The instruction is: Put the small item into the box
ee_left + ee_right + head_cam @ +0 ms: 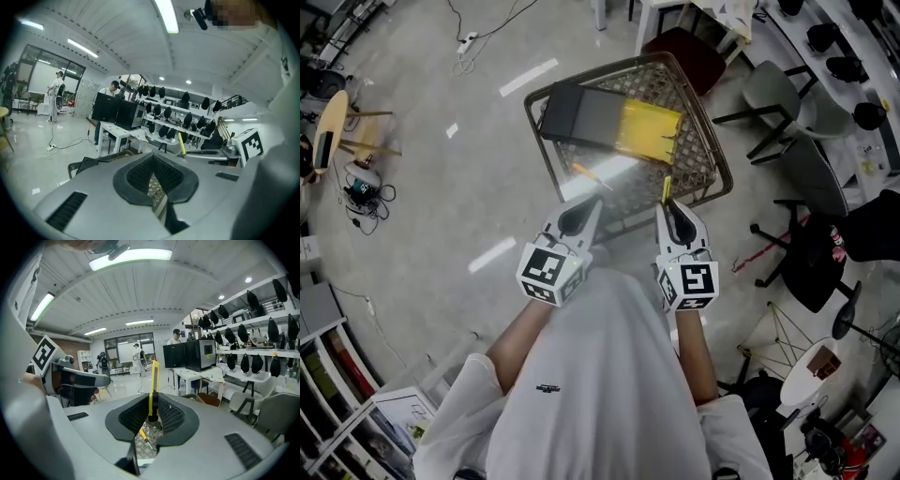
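My right gripper [667, 201] [151, 414] is shut on a thin yellow utility knife [153, 380] that stands upright between its pads; the knife [667, 188] shows as a yellow sliver over the wire basket [712, 150]. My left gripper [592, 202] [154, 177] is shut with nothing in it, level with the right one. In the basket lies a black box [581, 114] with a yellow part [649, 129] next to it. The left gripper view also catches the knife [181, 143] in the right gripper [220, 154].
A small orange pen-like tool [586, 174] [144, 437] lies on the basket's mesh floor. Chairs [787, 103] and a red seat [689, 52] stand to the right; cables [366, 192] lie on the floor at left. A white table [117, 129] holds black equipment.
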Available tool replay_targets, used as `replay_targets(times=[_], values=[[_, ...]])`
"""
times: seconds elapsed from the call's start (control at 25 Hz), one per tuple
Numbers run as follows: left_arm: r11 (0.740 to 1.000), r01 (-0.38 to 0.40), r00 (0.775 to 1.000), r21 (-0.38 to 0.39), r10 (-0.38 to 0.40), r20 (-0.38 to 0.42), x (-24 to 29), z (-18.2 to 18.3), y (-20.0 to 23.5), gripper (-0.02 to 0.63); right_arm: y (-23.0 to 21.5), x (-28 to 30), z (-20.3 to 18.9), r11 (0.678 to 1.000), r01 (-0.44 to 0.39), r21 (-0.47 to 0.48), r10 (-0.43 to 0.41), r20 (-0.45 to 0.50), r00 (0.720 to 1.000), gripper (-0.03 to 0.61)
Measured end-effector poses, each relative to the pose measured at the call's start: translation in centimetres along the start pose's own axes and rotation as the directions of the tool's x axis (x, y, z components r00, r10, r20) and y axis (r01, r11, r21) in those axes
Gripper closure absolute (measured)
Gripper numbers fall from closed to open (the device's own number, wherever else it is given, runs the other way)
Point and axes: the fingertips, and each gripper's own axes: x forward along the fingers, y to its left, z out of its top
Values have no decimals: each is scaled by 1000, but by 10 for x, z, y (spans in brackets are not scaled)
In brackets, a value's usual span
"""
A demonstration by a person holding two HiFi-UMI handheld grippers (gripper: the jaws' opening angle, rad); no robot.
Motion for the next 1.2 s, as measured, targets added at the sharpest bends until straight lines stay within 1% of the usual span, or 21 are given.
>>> replay_targets(times=[0.16,0.32,0.44,0.6,0.72,1.2], values=[[1000,21,1000,-9,-21,0,13,6,23,612,3,26,6,1000,14,-7,-14,-4,1000,528],[999,45,999,-11,-45,2,26,12,31,612,0,40,7,1000,30,-4,-30,-17,999,528],[999,47,999,-23,-47,-4,30,13,35,612,-1,44,5,1000,31,-3,-31,-36,999,528],[999,33,999,-31,-33,-12,41,14,37,612,-10,50,3,1000,19,-2,-20,-52,998,528],[999,16,1000,-51,-17,-14,46,12,38,612,-16,54,-1,1000,13,-6,-13,-73,997,528],[996,-50,998,-76,48,-38,74,5,51,612,-42,85,3,1000,-2,10,3,-81,997,528]])
